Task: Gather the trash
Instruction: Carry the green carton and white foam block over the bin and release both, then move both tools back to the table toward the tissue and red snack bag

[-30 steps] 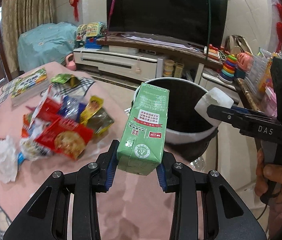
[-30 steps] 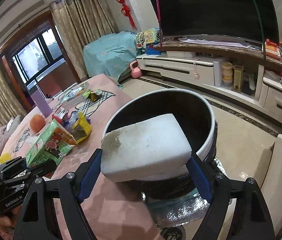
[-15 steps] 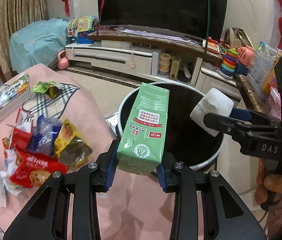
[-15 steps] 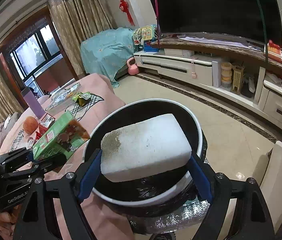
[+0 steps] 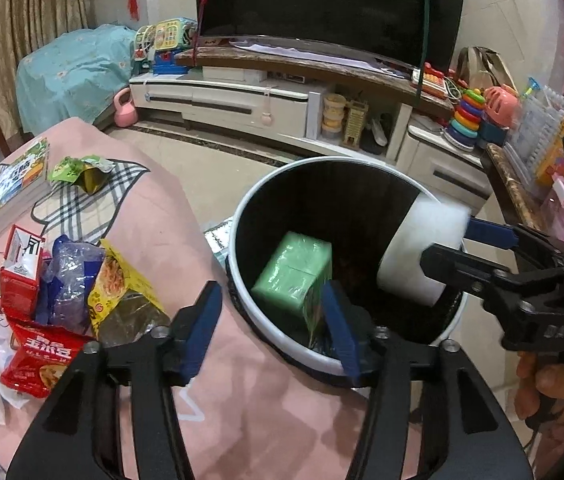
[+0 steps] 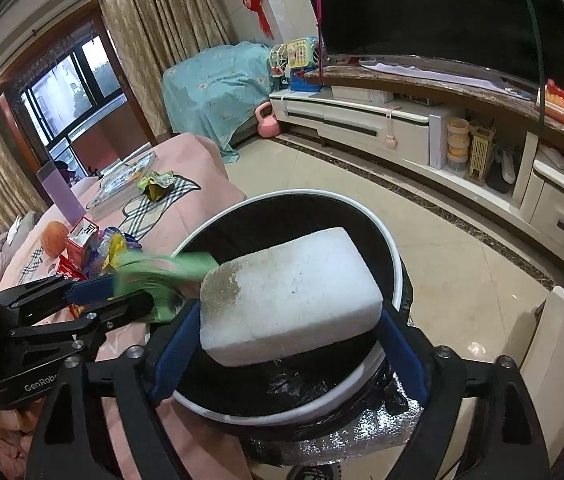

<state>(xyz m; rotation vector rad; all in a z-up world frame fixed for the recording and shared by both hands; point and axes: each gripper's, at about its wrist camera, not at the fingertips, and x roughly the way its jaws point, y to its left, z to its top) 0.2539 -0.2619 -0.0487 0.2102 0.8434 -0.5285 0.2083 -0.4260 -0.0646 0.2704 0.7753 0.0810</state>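
Observation:
A white-rimmed bin with a black liner (image 5: 241,240) stands beside the pink table; it also shows in the right wrist view (image 6: 396,252). My left gripper (image 5: 271,322) is open at the bin's near rim. A green carton (image 5: 292,272), blurred, is loose and tipping into the bin; it shows as a green smear in the right wrist view (image 6: 161,270). My right gripper (image 6: 288,340) is shut on a white foam block (image 6: 290,292) over the bin mouth, seen from the side in the left wrist view (image 5: 422,256).
Snack wrappers (image 5: 57,300), a red carton (image 5: 21,260) and crumpled tissue lie on the pink tablecloth (image 5: 161,216). Books (image 5: 9,184) and a green wrapper (image 5: 81,168) sit farther back. An orange (image 6: 54,233) and a purple cup (image 6: 61,192) stand beyond. TV cabinet and toys line the wall.
My left gripper moved over the bin rim, opened and let go of the green carton, which is falling into the bin. The right gripper kept the foam block above the bin.

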